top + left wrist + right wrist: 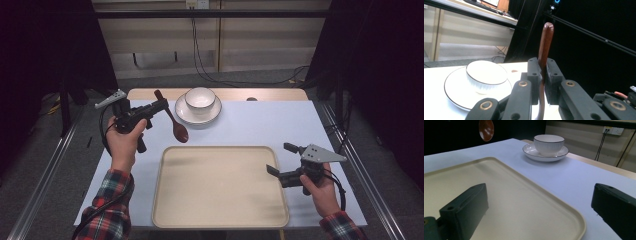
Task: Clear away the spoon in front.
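1. The left gripper (pixel 159 106) had its fingers (pixel 534 75) pinched on the handle of a dark red-brown spoon (pixel 172 117), and the spoon hung clear of the surface (pixel 280 125). Judging from that, the pick-up was done.

2. What was left, as I read it, was the placing: the spoon had not yet been set down, and the beige tray (pixel 165 200) lay below and toward the person from the left fingers, with nothing on it.

3. The spoon's long axis ran on a slant in the high view. Its handle tip (pixel 548 26) stuck out beyond the fingers, up and away from the person, while the bowl end (pixel 486 128) hung below the fingers, pointing down toward the tray's far edge.

4. In the left gripper view the handle rose nearly upright between the two fingers, leaning slightly, and the shaft passed down out of sight beneath them.

5. The white cup (pixel 200 98) sat on its saucer (pixel 182 114) just beyond the left fingers, close beside the spoon handle but apart from it.

6. The right gripper (pixel 280 160) rested at the tray's near right edge, its fingers (pixel 466 206) spread wide with nothing between them, pointing across the tray toward the cup.

7. Whether the spoon was meant for the tray or the cup, the pictures did not settle.
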Action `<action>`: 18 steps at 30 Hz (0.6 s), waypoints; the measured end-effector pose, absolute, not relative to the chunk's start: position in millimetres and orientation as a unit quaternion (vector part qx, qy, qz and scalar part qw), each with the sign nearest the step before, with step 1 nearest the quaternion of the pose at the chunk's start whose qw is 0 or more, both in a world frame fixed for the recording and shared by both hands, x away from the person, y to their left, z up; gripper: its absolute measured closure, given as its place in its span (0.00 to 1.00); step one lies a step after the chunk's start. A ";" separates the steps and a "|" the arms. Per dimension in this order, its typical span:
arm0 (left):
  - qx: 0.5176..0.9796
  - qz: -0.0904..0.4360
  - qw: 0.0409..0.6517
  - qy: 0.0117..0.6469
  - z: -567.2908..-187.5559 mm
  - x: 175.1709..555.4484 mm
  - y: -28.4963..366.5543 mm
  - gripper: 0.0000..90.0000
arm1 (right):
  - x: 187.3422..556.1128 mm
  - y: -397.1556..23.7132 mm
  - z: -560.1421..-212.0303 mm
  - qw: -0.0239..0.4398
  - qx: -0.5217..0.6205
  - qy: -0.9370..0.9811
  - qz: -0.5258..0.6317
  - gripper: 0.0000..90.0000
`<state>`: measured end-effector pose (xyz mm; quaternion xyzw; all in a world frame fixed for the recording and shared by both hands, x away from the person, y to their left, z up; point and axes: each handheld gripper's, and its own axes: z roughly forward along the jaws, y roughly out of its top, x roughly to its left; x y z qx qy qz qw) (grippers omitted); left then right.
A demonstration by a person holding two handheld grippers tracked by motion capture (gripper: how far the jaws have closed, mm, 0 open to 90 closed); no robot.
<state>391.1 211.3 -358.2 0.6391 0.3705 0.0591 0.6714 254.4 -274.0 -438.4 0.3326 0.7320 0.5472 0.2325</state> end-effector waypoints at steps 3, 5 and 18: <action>0.642 0.055 0.670 0.369 -360.2 388.9 211.5 0.93 | 254.4 -273.6 -438.6 0.231 0.333 0.732 0.548 0.01; 0.642 0.049 0.671 0.368 -361.3 387.2 211.6 0.93 | 254.6 -273.4 -438.7 0.231 0.332 0.732 0.548 0.01; 0.650 0.036 0.667 0.362 -365.4 377.1 207.4 0.93 | 253.3 -272.4 -439.2 0.233 0.334 0.732 0.545 0.01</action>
